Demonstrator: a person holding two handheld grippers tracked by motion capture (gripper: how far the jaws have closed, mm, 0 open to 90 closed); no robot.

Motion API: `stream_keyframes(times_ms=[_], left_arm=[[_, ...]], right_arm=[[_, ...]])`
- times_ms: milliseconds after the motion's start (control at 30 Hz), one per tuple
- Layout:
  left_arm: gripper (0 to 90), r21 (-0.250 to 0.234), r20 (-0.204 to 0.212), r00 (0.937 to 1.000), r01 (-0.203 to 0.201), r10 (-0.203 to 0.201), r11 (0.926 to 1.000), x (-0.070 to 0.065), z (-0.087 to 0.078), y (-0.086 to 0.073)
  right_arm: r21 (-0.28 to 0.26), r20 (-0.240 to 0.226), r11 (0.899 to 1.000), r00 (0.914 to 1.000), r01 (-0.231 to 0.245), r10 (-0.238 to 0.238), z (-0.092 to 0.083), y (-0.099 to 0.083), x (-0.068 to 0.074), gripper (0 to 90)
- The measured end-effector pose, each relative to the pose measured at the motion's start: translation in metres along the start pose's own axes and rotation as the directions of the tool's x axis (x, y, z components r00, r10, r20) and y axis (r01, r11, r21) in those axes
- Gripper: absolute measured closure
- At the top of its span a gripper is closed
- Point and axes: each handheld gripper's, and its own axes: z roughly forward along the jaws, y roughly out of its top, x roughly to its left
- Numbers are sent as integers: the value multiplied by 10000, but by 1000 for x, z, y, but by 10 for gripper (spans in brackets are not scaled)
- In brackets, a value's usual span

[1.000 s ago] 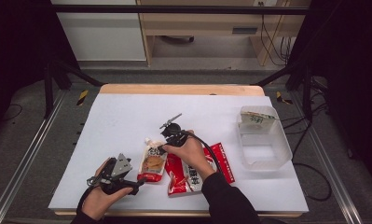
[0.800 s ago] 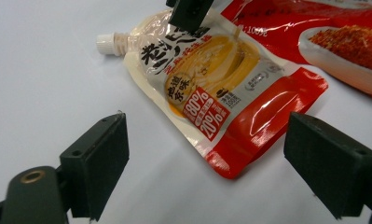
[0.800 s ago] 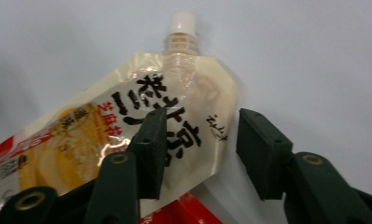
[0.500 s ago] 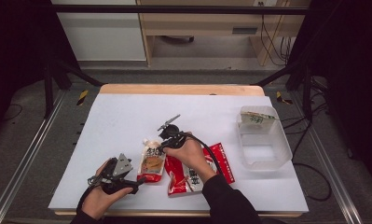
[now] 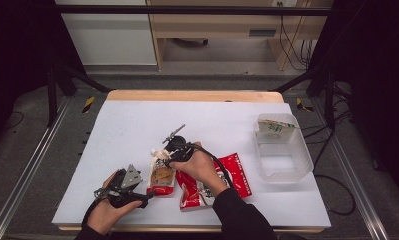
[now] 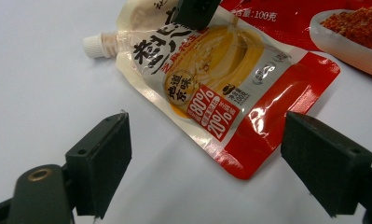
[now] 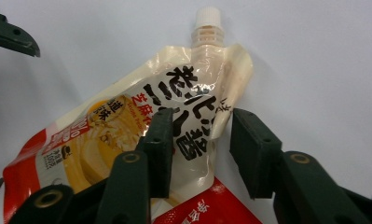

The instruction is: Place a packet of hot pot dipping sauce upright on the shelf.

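Observation:
A spouted sauce pouch (image 5: 162,174) with a white cap (image 7: 207,18) lies flat on the white table (image 5: 137,125). My right gripper (image 5: 174,147) is at its spout end. In the right gripper view the right gripper (image 7: 203,119) has one jaw over the pouch (image 7: 127,135) and the other beside its crumpled edge. The jaws have just been opening and stand open around that corner. My left gripper (image 5: 122,182) rests left of the pouch, and in its own view the left gripper (image 6: 211,135) is wide open, with the pouch (image 6: 221,74) lying just ahead.
Two red packets (image 5: 209,182) lie partly under the right hand, right of the pouch. A clear plastic tub (image 5: 283,150) stands at the right with a small packet (image 5: 273,127) in its far end. The table's near edge is close behind both hands.
The right gripper has shifted slightly left and nearer, onto the pouch's spout end. The left gripper and the pouch have stayed put.

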Motion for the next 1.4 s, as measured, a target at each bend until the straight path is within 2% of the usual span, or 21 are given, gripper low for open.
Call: stream_keyframes(times_ms=[67,167,300,367,433,567,667,733,767,833,867,933,967,1133,1200,1267,1300,1400], left_arm=[[163,-1,-2,10000,3,-3,10000,0,0,0],[163,-1,7,10000,6,-6,10000,0,0,0],[163,-22,10,10000,-18,18,10000,0,0,0],[164,-40,63,10000,23,-23,10000,0,0,0],[164,-58,77,10000,36,-35,10000,0,-1,0],[158,-424,376,9988,319,-303,9986,2,-7,1],[155,-861,551,9967,648,-602,9942,6,-13,1],[155,-1092,429,9972,651,-608,9919,10,-17,1],[155,-1258,377,9975,639,-596,9900,12,-19,2],[156,-1345,459,9952,918,-863,9866,15,-23,1],[156,-1478,335,9958,893,-852,9850,18,-25,1],[155,-1586,361,9951,964,-918,9826,21,-27,2],[155,-1615,388,9940,1068,-1019,9811,23,-29,2],[155,-1907,228,9947,1023,-998,9763,32,-42,8],[155,-2141,331,9938,1109,-1062,9705,36,-49,13],[155,-2260,328,9945,1043,-995,9685,40,-53,19],[155,-2206,290,9960,886,-843,9713,43,-54,23],[157,-2213,310,9981,582,-526,9735,52,-58,35]], right_arm=[[-47,-76,10000,10000,20,-21,-1,0,0,562],[-27,-1,10000,10000,49,-49,0,0,0,608],[39,336,9999,9993,161,-162,2,0,-1,794],[14,559,9998,9982,217,-217,3,-1,-2,844],[-100,538,9998,9984,198,-192,4,-1,-2,872],[-336,740,9982,9961,503,-477,-1,2,4,888],[-709,780,9951,9949,688,-633,-12,5,8,894],[-963,846,9922,9939,787,-707,-21,7,10,896],[-1117,888,9892,9924,946,-849,-26,8,11,897],[-1441,884,9833,9912,1110,-989,-37,11,15,899],[-1603,888,9790,9896,1263,-1131,-43,12,17,899],[-1964,922,9676,9854,1589,-1431,-56,16,22,900],[-2074,919,9641,9845,1655,-1493,-60,17,25,900],[-2575,890,9420,9760,2152,-1987,-82,19,39,900],[-2697,832,9343,9722,2333,-2187,-88,19,44,900],[-2779,845,9263,9670,2546,-2404,-92,19,47,900],[-2845,862,9213,9642,2650,-2507,-93,18,47,900],[-3017,818,9148,9632,2687,-2559,-98,17,47,900]])
